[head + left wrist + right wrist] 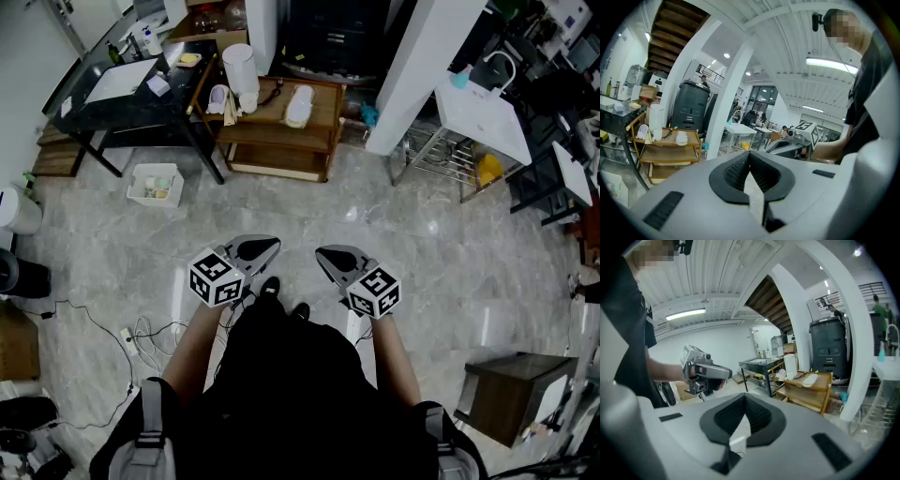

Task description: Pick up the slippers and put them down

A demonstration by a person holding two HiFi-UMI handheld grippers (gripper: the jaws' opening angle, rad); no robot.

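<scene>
Left gripper: jaws shut, nothing between them. Right gripper: the same, pinched closed and empty. Both are held close in front of the person's waist, tips turned toward each other, well short of the wooden rack. This reads as a carrying posture, not a reach.

A pale slipper lies flat on the rack's top shelf, toward the rack's right end. A second pale, slipper-like thing leans at the rack's left end, beside a white cylinder; it is too small to be sure.

Judgement: pick-up not begun. The person must first close on the rack, then open the jaws.
</scene>
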